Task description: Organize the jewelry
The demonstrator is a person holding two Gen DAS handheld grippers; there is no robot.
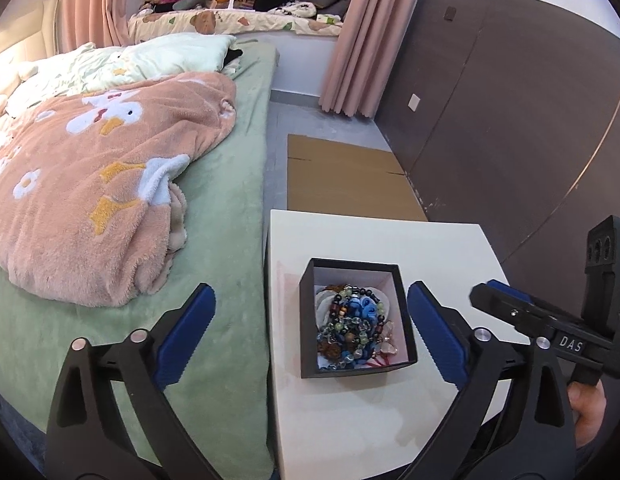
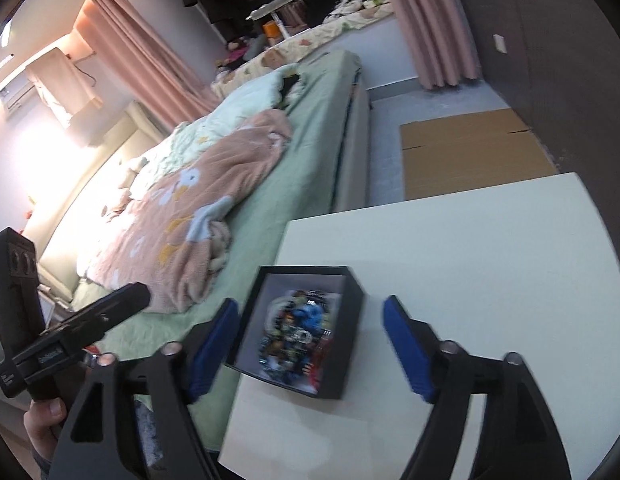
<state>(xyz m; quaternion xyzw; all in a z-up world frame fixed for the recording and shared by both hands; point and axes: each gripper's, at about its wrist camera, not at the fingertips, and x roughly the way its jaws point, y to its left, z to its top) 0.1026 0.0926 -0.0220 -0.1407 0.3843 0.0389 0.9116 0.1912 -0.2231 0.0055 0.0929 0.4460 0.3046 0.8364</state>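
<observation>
A small black open box (image 1: pixel 404 312) stands on a white table (image 1: pixel 370 420). It holds a heap of beaded jewelry (image 1: pixel 352 330) in blue, green, brown and pink. My left gripper (image 1: pixel 310 320) is open and empty, hovering above and near the box, its left finger over the bed. In the right wrist view the box (image 2: pixel 348 344) and the blurred jewelry (image 2: pixel 297 336) lie between the fingers of my right gripper (image 2: pixel 310 332), which is open and empty above it. The right gripper also shows in the left wrist view (image 1: pixel 506 300), at the table's right edge.
A bed with a green sheet (image 1: pixel 221 240) and a pink fleece blanket (image 1: pixel 89 200) runs along the table's left side. Flat cardboard (image 1: pixel 346 176) lies on the floor behind the table. A dark panelled wall (image 1: pixel 510 120) is at the right.
</observation>
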